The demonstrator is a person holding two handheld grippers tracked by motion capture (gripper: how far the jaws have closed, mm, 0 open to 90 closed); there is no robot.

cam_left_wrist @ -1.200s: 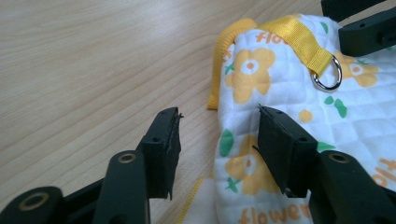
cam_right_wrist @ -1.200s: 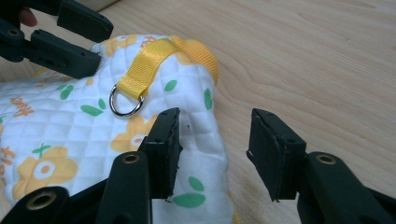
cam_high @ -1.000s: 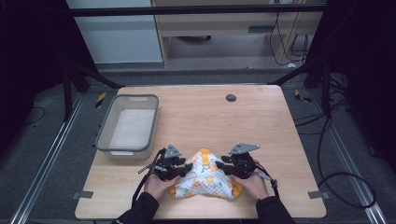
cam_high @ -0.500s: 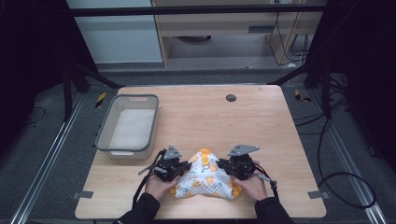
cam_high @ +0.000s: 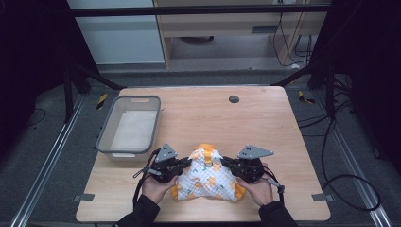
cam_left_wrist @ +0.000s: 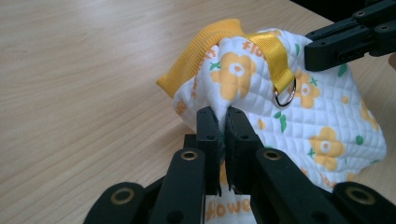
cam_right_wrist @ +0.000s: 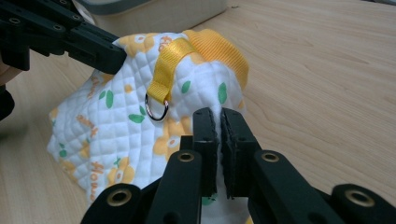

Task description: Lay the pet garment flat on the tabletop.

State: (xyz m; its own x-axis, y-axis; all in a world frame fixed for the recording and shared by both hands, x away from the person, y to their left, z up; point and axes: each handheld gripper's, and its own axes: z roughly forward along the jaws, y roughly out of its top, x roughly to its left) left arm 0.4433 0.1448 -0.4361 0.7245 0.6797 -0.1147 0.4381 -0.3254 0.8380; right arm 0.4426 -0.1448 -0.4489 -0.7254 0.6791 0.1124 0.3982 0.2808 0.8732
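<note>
Hand-held grippers: two, a left hand-held gripper (cam_high: 185, 164) and a right hand-held gripper (cam_high: 226, 163), each with two black jaws
Hands: two, one behind each gripper
Quilted flower-print bags: one (cam_high: 207, 177), white with orange flowers
Yellow straps on the bag: one (cam_right_wrist: 169, 63)
Metal rings: one (cam_right_wrist: 156, 108), hanging from the strap
Grey bins: one (cam_high: 106, 137)
Tabletops: one (cam_high: 265, 127), wooden
Dark round marks in the wood: one (cam_high: 233, 99)
</note>
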